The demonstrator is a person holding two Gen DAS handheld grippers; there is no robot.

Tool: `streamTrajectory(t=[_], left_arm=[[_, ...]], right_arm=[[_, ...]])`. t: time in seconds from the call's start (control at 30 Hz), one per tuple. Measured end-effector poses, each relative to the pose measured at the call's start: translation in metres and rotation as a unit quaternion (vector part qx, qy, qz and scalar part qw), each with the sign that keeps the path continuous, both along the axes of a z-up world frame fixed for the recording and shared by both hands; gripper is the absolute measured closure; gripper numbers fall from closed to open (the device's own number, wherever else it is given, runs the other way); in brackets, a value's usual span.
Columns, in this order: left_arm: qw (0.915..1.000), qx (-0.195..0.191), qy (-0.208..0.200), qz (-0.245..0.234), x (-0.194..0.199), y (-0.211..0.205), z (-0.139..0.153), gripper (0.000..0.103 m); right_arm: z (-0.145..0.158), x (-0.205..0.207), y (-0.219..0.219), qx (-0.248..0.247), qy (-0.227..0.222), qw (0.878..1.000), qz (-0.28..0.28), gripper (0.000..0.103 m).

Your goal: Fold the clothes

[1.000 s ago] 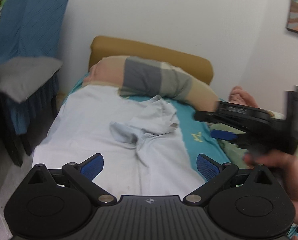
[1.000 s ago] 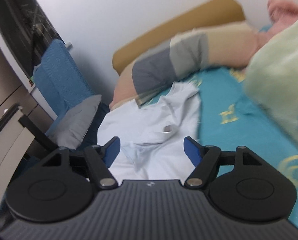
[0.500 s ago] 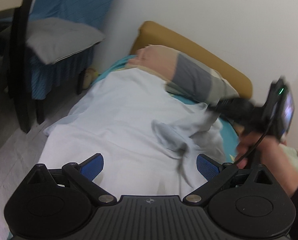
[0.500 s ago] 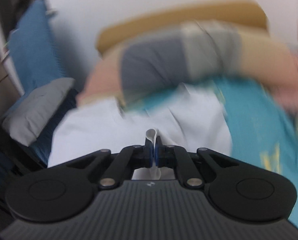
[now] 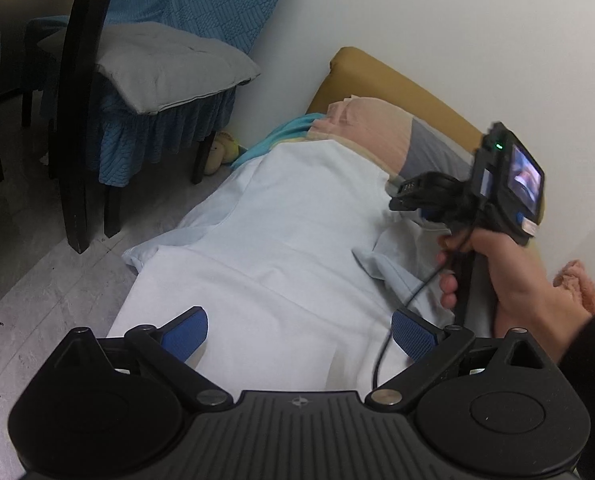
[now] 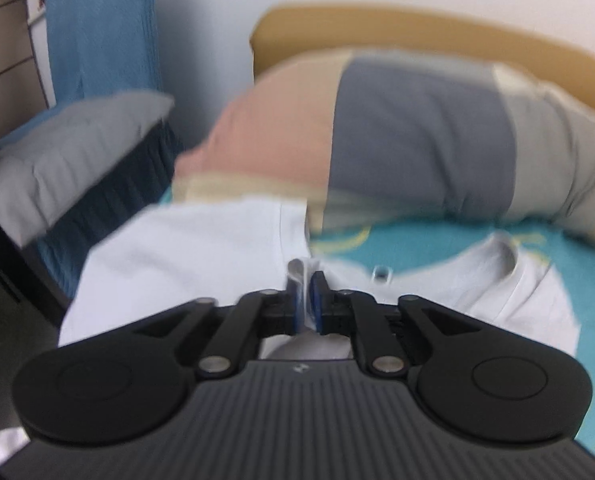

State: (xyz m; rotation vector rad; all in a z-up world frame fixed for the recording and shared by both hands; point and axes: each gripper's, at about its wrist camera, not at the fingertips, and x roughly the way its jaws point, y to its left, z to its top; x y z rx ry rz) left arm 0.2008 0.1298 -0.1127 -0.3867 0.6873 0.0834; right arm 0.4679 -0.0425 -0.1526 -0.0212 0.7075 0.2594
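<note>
Counts of items in the two wrist views. One pale blue shirt point(image 5: 281, 248) lay spread across the bed point(image 6: 437, 248). One long pillow point(image 6: 417, 132) with pink, grey and beige bands lay along the head edge of the bed, against one mustard headboard point(image 5: 397, 84). Two grippers were present: the left gripper point(image 5: 297, 330) and the right gripper point(image 6: 306, 300), each with two blue-padded fingers. One hand point(image 5: 509, 264) was visible. Beside the bed stood one chair point(image 5: 157, 120) carrying one grey cushion point(image 5: 165, 68). One small yellow object point(image 5: 221, 152), too small to identify, lay on the floor point(image 5: 37, 288).
</note>
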Motion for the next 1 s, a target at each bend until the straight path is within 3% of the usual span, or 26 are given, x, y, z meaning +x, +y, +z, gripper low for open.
streamTrajectory(t=[0.07, 0.1, 0.27, 0.4, 0.53, 0.63, 0.8, 1.0], left_arm=[[1.0000, 0.007, 0.000, 0.005, 0.001, 0.001, -0.002, 0.006], [0.9998, 0.016, -0.007, -0.002, -0.002, -0.003, 0.001, 0.006], [0.9965, 0.064, -0.042, -0.036, -0.014, -0.023, 0.013, 0.005], [0.9966, 0.058, -0.038, -0.045, -0.020, -0.027, 0.015, 0.005], [0.9979, 0.017, -0.012, -0.061, -0.021, -0.027, 0.012, 0.005], [0.9953, -0.040, 0.036, -0.080, -0.018, -0.027, 0.003, 0.005], [0.9893, -0.105, 0.068, -0.076, -0.014, -0.032, -0.002, 0.005], [0.9811, -0.164, 0.097, -0.034, 0.038, -0.042, -0.015, 0.010]], right_arm=[[0.002, -0.014, -0.007, 0.004, -0.012, 1.000, 0.003, 0.031], [0.006, -0.024, -0.012, 0.009, -0.024, 1.000, 0.004, 0.026], [0.034, -0.083, -0.039, 0.022, -0.045, 0.999, 0.008, 0.025], [0.062, -0.156, -0.071, 0.041, -0.041, 0.998, -0.008, 0.025], [0.089, -0.231, -0.104, 0.061, -0.033, 0.997, -0.022, 0.025], [0.103, -0.287, -0.125, 0.074, -0.015, 0.996, -0.044, 0.025], [0.107, -0.353, -0.153, 0.117, -0.009, 0.990, -0.075, 0.025], [0.103, -0.371, -0.169, 0.121, -0.041, 0.987, -0.100, 0.025]])
